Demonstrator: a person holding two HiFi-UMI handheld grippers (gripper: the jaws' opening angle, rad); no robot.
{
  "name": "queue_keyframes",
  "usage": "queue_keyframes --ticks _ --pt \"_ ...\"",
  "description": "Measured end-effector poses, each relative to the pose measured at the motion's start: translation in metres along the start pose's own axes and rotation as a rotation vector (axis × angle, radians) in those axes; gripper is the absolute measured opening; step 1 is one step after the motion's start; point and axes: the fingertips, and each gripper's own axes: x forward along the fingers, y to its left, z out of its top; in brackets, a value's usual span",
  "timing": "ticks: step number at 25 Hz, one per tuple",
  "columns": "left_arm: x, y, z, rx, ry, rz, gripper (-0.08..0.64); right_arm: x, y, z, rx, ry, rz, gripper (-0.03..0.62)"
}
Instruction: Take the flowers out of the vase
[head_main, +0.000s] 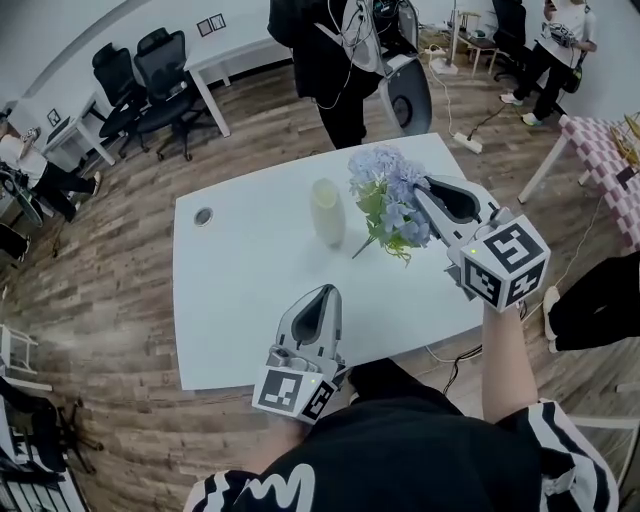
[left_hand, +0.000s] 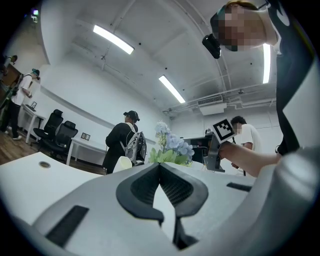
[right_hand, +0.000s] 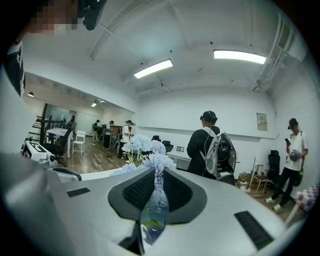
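Clamping the flowers (head_main: 385, 192) near the middle of the bunch, your right tongs (head_main: 424, 196) sit right of centre in the head view. Their own view shows blue petals and a bit of green pinched in the narrow gap between the pads. The bunch is pale blue, hydrangea-like puffs over a collar of green leaves, with a thin stem trailing toward the lower left. It lies tilted and fully outside the vase (head_main: 327, 210), a slender, pale cream one standing upright on the white desk (head_main: 235, 290) just left of the bunch. The stem's end points toward the vase's foot, but you cannot tell whether it touches the desk. Your left tongs (head_main: 324, 292) are pressed together with nothing in them, low at the frame's centre, below the vase and well apart from the flowers. In the left gripper view only the vase's top and the upper blooms clear the tongs' grey body. How the stem runs inside the right grip is hidden by the blooms and the jaws.
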Motion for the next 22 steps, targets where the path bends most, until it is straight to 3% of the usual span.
queue_keyframes --ticks 5,13,22 --pt "0.005 0.002 -0.004 -0.004 0.012 -0.001 0.005 0.004 -0.007 -0.035 0.096 0.035 0.0 0.063" --pt "0.009 -0.002 -0.012 -0.009 0.033 -0.025 0.005 0.009 -0.008 -0.078 0.104 0.137 -0.039 0.063" --pt "0.012 0.0 -0.014 -0.017 0.042 -0.001 0.005 0.014 -0.014 -0.127 0.166 0.183 -0.064 0.063"
